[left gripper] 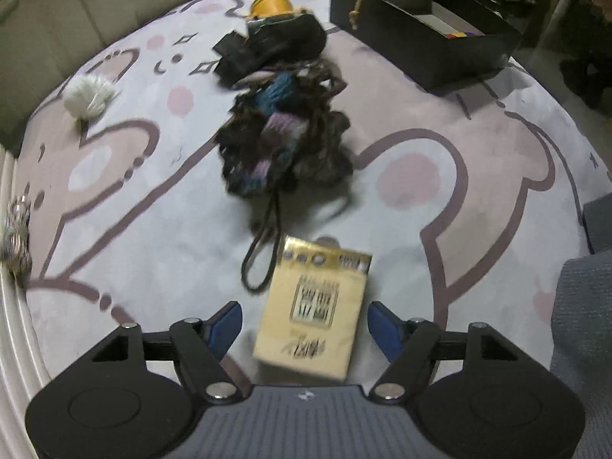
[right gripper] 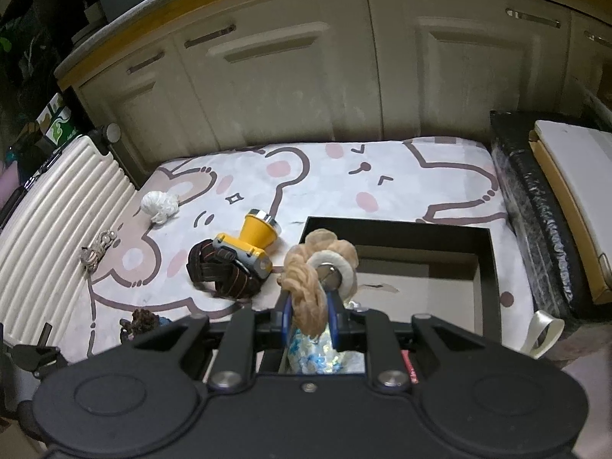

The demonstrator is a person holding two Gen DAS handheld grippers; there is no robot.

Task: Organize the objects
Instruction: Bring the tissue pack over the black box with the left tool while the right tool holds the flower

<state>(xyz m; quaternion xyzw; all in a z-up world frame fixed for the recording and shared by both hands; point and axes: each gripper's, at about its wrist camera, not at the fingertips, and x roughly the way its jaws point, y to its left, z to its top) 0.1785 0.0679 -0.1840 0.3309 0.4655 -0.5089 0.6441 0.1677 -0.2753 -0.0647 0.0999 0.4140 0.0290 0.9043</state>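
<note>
Left wrist view, left to right: white pompom far ahead and left of the jaws; dark frilly bundle straight ahead, cord trailing back; headlamp beyond it; black box far ahead to the right. Left gripper wide open, jaws spread to either side of a cream card pack, neither pad visibly touching. Pack flat on the blanket, between the jaws, tilted slightly. Probably light and stiff, glossy enough to slip; best taken across the long side edges, squarely, with firm but gentle pressure to avoid crushing the corners.

Right wrist view, left to right: suitcase far left; beaded piece and pompom ahead-left; headlamp just left of the jaws; box ahead and right. Right gripper clamped on a tan fluffy scrunchie, held upright between the jaws near the box's left rim, above a blue-and-white packet. Soft, light, compressible; little risk of damage, though loosely pinched fluff may slide out.
</note>
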